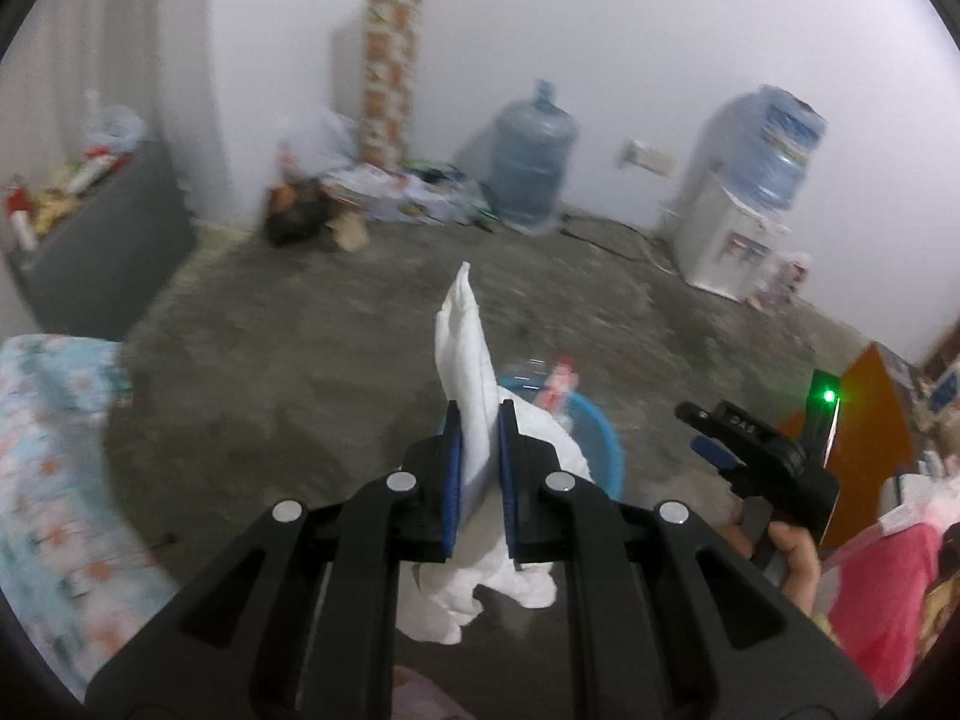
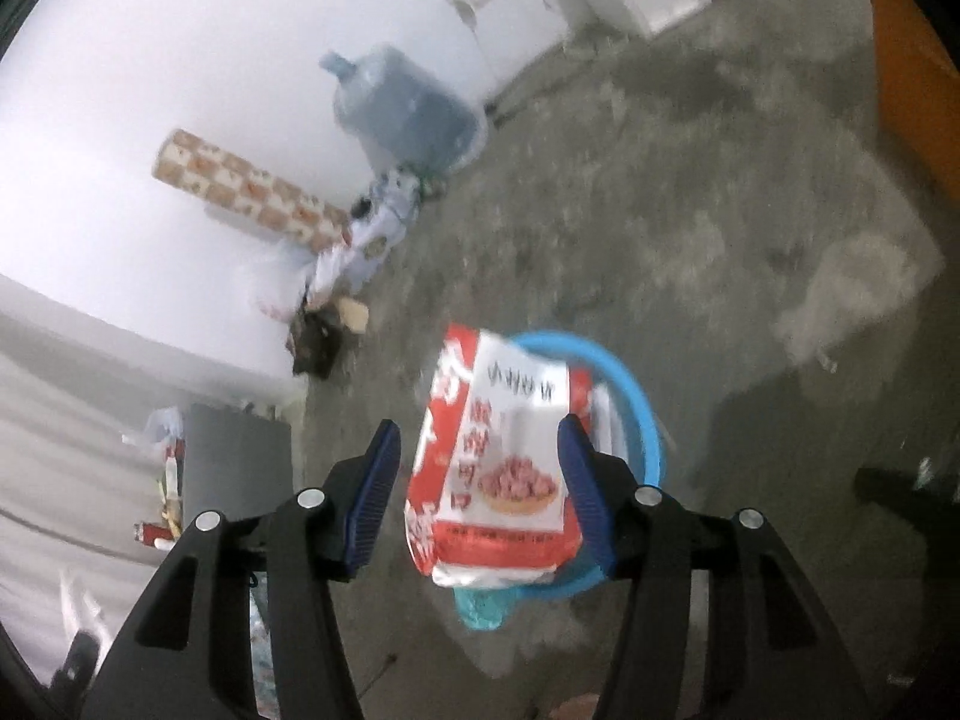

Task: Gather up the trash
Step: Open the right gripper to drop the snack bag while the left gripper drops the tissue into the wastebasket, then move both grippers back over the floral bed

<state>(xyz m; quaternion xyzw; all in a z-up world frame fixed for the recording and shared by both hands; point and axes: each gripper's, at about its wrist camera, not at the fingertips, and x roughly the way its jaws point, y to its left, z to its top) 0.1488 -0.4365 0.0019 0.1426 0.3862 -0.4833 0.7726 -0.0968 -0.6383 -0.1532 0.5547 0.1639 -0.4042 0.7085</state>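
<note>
Between the two blue pads of the left gripper [image 1: 480,468], in the left wrist view, sits a crumpled white paper tissue [image 1: 465,372] — the pads pinch it tight. One end of the tissue sticks up past the fingertips and the rest hangs down in a lump under the jaws. Just behind it, low on the grey concrete floor [image 1: 288,372], stands a round blue plastic bin [image 1: 606,450] with some red and white trash inside. Off to the right a hand [image 1: 792,558] holds the other black gripper.

Looking along the right wrist view, the right gripper [image 2: 480,480] has its jaws spread wide. A red and white snack bag with a food picture [image 2: 504,462] floats between them — the left pad is clear of it, but I cannot tell if the right pad touches it. The bag is right over the same blue bin [image 2: 636,396]. A big clear blue water jug [image 2: 408,114] stands far back by the white wall [image 2: 180,60].
</note>
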